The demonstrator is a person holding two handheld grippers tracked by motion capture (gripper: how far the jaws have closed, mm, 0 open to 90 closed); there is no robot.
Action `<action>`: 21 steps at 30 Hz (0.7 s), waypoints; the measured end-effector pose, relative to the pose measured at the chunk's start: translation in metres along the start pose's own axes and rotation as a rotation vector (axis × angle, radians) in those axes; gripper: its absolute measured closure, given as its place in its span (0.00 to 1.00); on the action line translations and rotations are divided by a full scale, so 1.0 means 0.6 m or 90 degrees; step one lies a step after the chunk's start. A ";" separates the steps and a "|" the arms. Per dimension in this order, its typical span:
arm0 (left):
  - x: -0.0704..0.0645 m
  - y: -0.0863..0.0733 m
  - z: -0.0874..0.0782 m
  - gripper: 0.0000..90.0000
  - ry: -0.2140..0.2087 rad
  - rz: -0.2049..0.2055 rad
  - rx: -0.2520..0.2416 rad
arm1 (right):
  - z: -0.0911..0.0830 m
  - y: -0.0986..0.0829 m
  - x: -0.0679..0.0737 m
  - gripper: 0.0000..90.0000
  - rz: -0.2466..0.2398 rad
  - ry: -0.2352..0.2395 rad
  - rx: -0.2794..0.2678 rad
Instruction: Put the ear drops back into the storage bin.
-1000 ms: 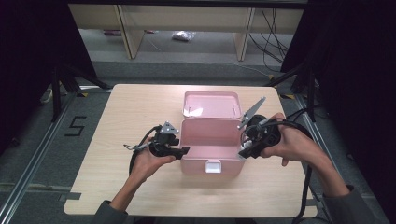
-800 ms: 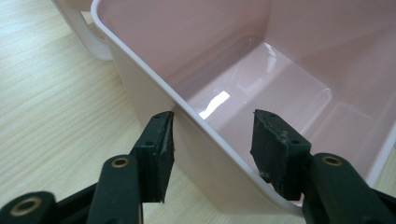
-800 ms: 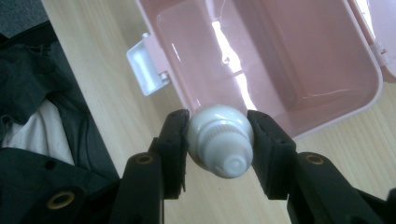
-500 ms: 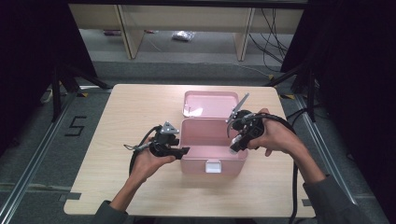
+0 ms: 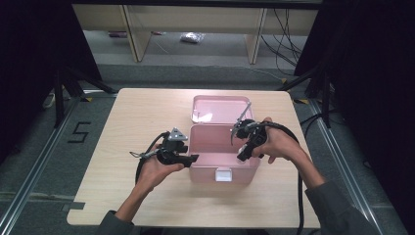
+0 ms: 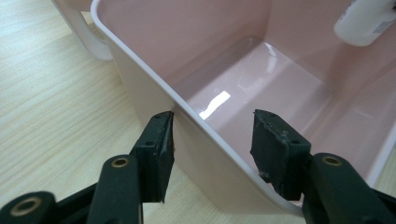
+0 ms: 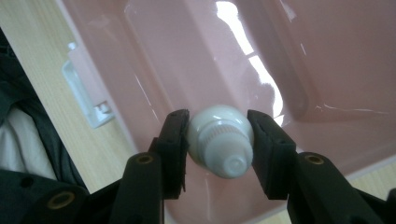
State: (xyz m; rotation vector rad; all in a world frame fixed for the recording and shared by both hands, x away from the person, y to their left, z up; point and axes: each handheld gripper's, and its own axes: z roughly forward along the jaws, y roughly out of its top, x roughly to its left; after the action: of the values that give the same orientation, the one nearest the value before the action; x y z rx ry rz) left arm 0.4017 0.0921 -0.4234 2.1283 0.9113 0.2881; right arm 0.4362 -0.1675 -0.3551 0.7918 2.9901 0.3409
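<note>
A pink plastic box (image 5: 205, 167) stands open on the table, its lid (image 5: 220, 108) folded back. My left gripper (image 5: 192, 157) is open at the box's left wall (image 6: 154, 79): one jaw sits outside it, the other inside, with a gap between them. My right gripper (image 7: 218, 135) is shut on a small white bottle (image 7: 224, 144), gripped near its ribbed cap, and hangs over the box's bare pink floor (image 7: 201, 60). The high view places that gripper (image 5: 242, 152) over the box's right half. The bottle's body (image 6: 364, 18) also appears at the top right of the left gripper view.
The box's white latch (image 5: 223, 175) sits on its front wall, facing the person. Bare light wood tabletop (image 5: 142, 112) lies around the box. Black frame legs and cables stand on the floor beyond the table's far corners.
My right gripper has carried the white bottle leftward from the box's right edge to over its inside, and lower. The left gripper has stayed at the left wall.
</note>
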 end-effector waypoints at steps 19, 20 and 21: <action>0.001 0.000 0.001 0.54 0.004 -0.002 -0.004 | 0.055 0.007 -0.014 0.67 -0.018 0.004 0.034; 0.001 0.000 0.001 0.54 0.004 0.000 -0.003 | 0.056 0.007 -0.012 0.67 -0.008 -0.003 0.043; 0.001 0.000 0.001 0.54 0.004 0.000 -0.003 | 0.058 0.008 -0.013 0.67 -0.012 0.002 0.037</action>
State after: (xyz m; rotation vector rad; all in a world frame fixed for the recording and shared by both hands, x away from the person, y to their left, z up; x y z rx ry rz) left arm 0.4022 0.0923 -0.4237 2.1243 0.9124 0.2967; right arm 0.4481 -0.1601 -0.3882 0.7691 3.0217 0.2559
